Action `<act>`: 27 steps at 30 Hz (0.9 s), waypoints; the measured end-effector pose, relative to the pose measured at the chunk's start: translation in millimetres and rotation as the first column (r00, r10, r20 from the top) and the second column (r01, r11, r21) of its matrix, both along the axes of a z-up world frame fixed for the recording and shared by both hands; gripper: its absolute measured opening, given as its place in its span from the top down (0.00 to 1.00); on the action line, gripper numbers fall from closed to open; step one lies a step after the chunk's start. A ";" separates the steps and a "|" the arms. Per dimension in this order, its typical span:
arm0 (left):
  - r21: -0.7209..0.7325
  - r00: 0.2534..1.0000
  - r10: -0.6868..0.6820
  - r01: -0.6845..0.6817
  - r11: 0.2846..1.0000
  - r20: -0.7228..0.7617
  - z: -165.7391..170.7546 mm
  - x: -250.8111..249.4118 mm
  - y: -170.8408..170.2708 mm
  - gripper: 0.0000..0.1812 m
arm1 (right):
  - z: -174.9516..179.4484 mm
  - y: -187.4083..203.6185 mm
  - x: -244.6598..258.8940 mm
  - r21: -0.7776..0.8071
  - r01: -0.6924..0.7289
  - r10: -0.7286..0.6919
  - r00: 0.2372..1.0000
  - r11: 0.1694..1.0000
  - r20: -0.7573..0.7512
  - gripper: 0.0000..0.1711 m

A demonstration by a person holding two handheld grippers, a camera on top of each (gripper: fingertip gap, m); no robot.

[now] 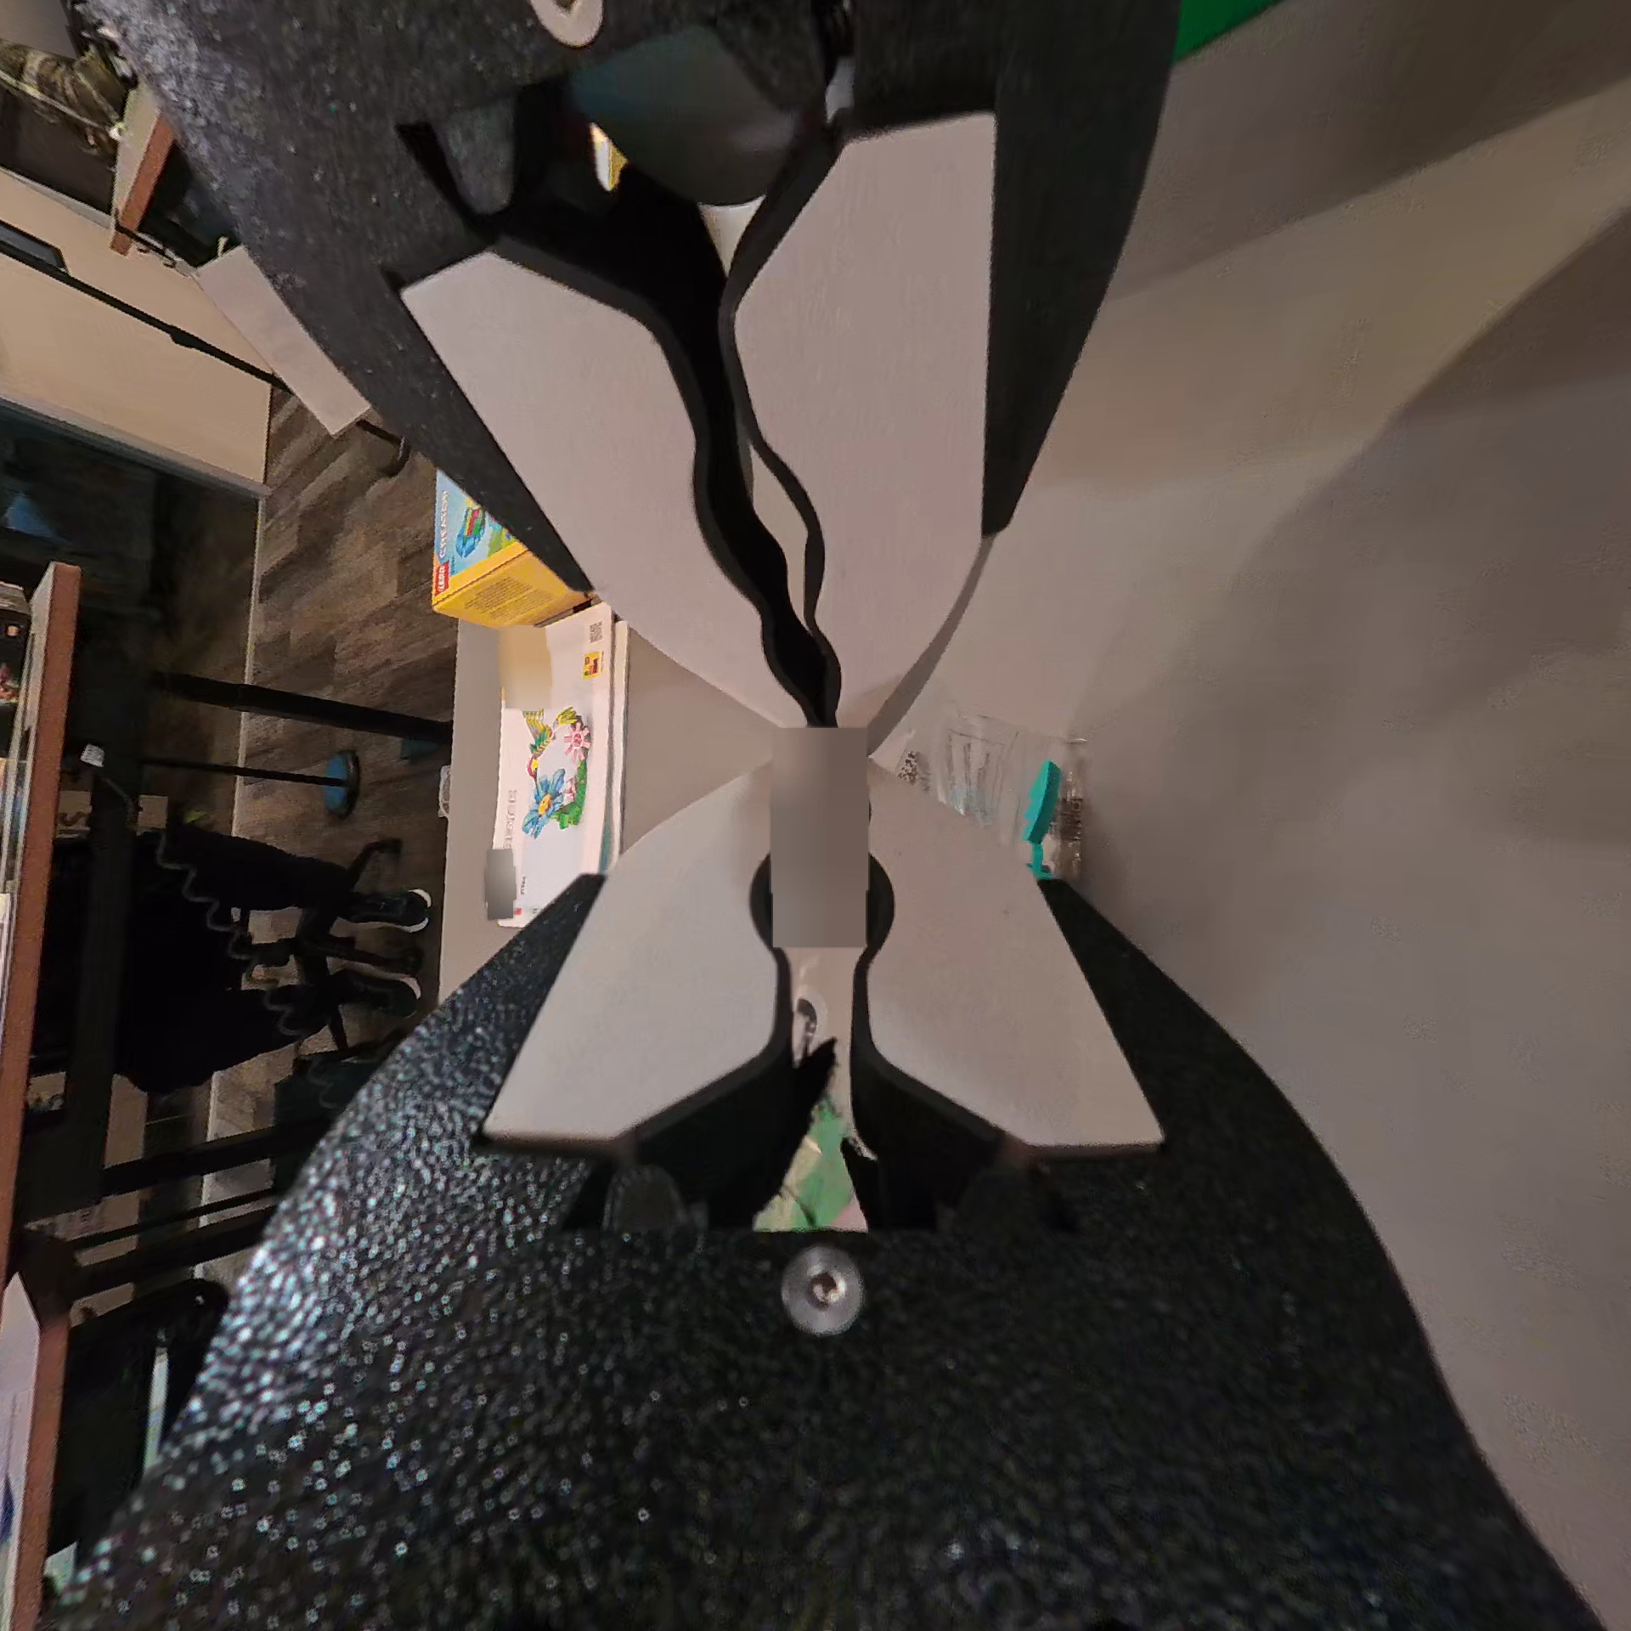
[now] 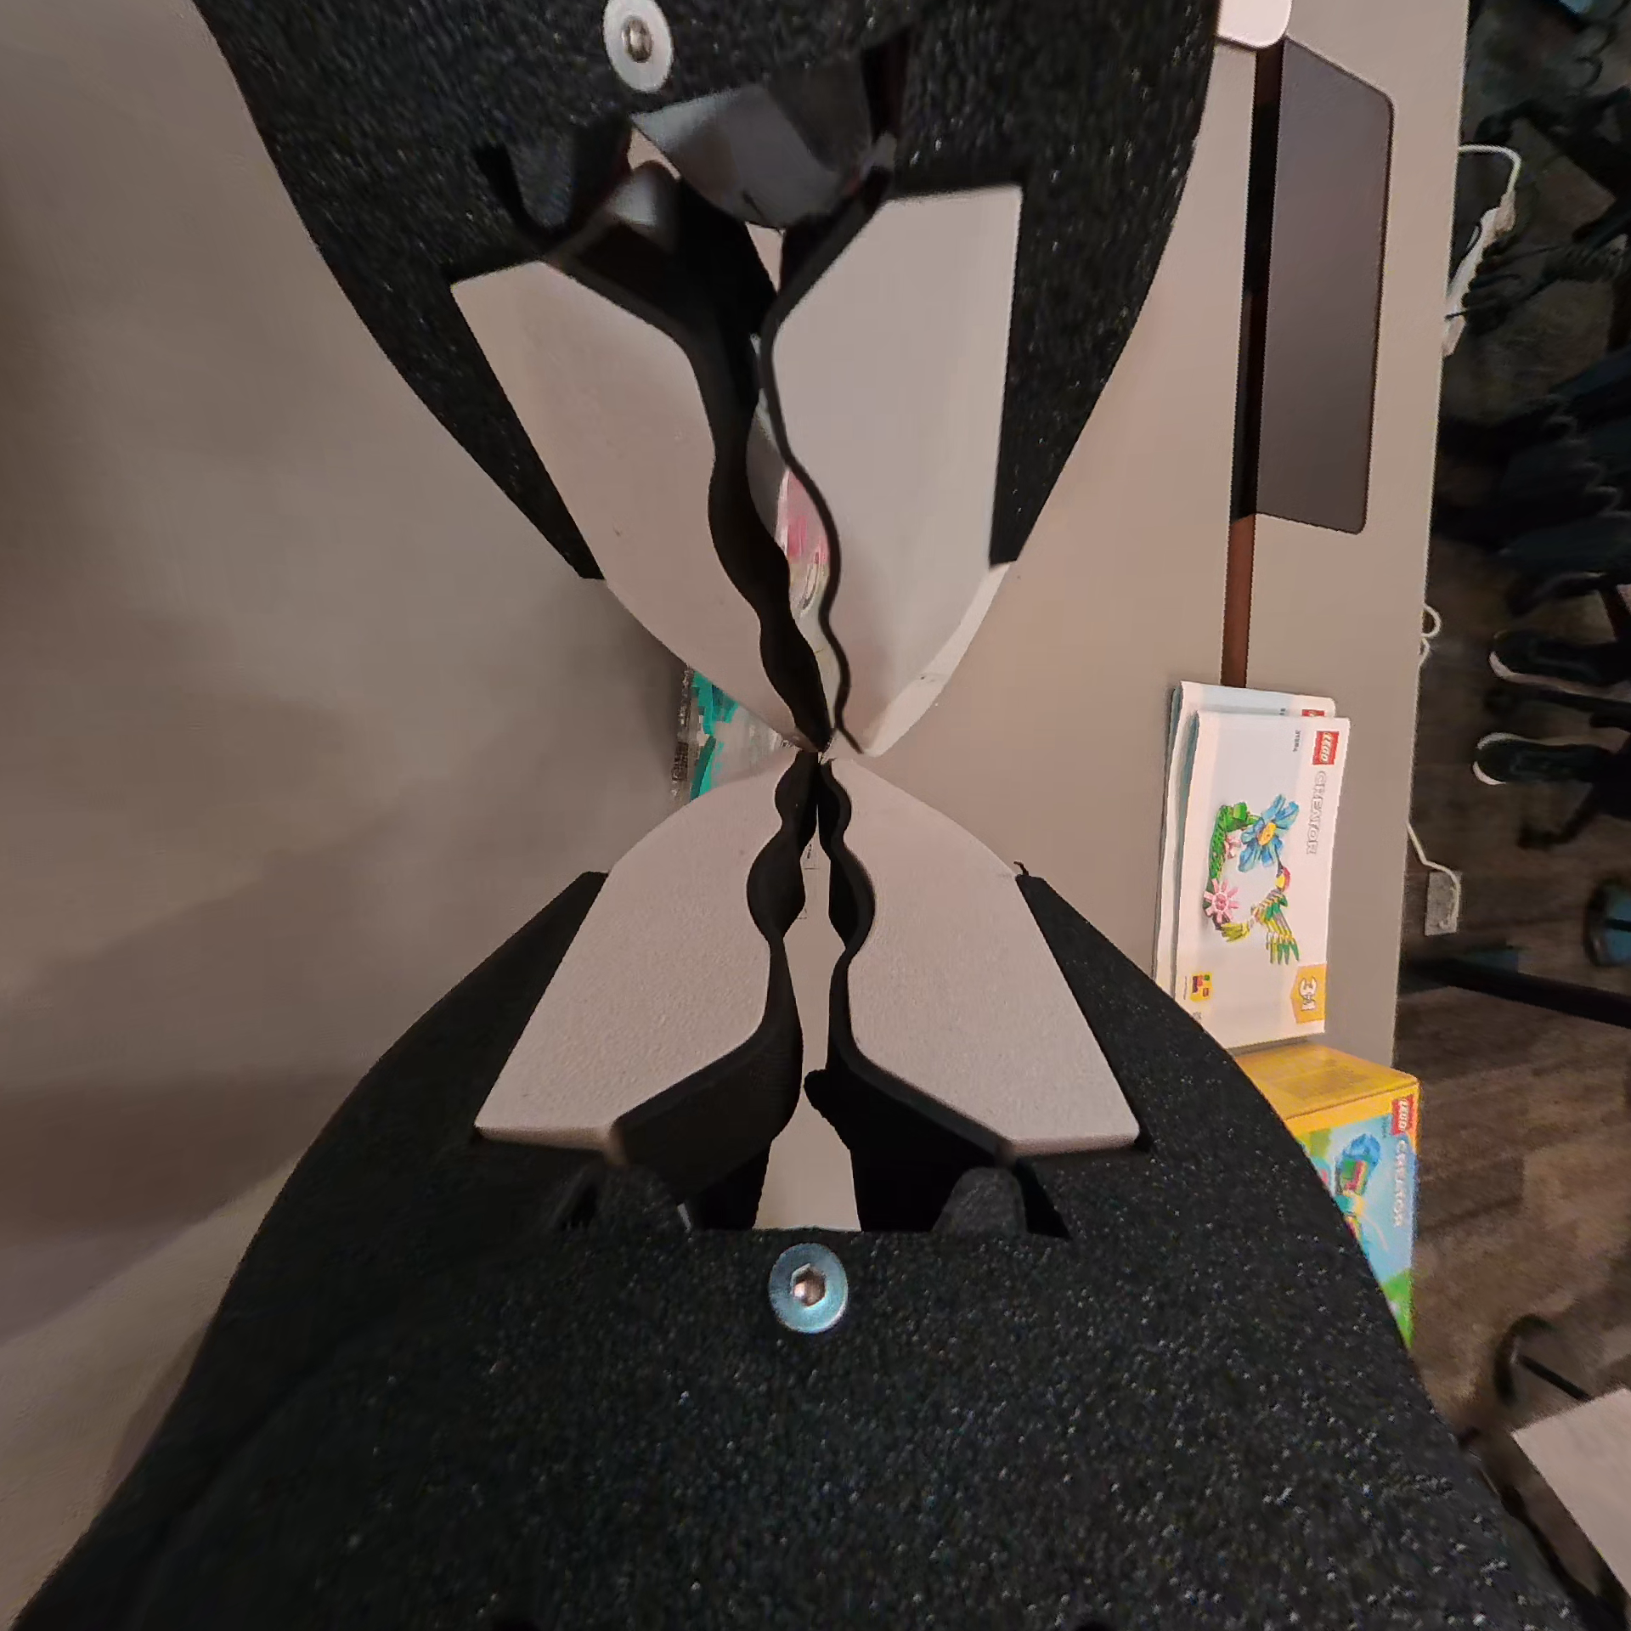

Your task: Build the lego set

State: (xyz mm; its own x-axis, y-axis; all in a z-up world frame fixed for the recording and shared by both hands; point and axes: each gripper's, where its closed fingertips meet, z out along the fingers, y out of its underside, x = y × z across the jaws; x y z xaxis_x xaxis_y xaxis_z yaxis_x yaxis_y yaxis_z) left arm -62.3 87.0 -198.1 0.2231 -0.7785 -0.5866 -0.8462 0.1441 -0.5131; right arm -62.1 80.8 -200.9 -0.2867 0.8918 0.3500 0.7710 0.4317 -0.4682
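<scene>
Both views are mostly filled by tongs meeting tip to tip. The left tongs (image 1: pixel 821 883) are patched over at the tips, so I cannot tell their grip; the right tongs (image 2: pixel 816 750) are closed, with no piece visible between them. On the grey desk (image 2: pixel 265 706) lie an instruction booklet (image 2: pixel 1253 874), a yellow box (image 2: pixel 1350 1156) and clear bags of pieces (image 1: pixel 980 768); a teal piece (image 1: pixel 1046 807) is beside them.

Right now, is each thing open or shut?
left gripper: shut on the clear bag
right gripper: shut, tip to tip with the left one
booklet: closed, lying flat on the table
yellow box: looks closed
</scene>
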 end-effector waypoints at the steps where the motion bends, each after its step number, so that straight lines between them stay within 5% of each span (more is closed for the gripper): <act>1: 0.010 1.000 0.007 -0.007 1.000 -0.002 0.9 -0.3 1.3 0.94 | -0.1 0.1 0.2 -0.003 0.000 0.000 1.000 1.000 -0.003 1.00; 9: 0.007 1.000 0.024 -0.024 1.000 -0.001 7.3 -5.9 1.7 0.82 | 2.6 -3.4 1.4 -0.007 -0.026 0.026 0.999 1.000 -0.037 1.00; 14: -0.141 0.997 -0.015 0.025 0.990 0.069 13.3 -8.4 -13.2 0.71 | 6.1 -5.1 3.4 -0.006 -0.050 0.050 0.996 0.999 -0.075 1.00; 21: -0.116 0.998 -0.047 0.043 0.992 -0.029 -3.9 -1.5 -9.4 0.96 | 4.9 -8.5 4.1 -0.021 -0.079 0.076 0.990 0.997 -0.121 1.00; 27: -0.098 0.996 -0.070 0.075 0.992 0.058 -6.2 0.7 -19.9 1.00 | 3.1 -17.1 4.3 0.011 -0.072 0.073 0.976 0.997 -0.204 1.00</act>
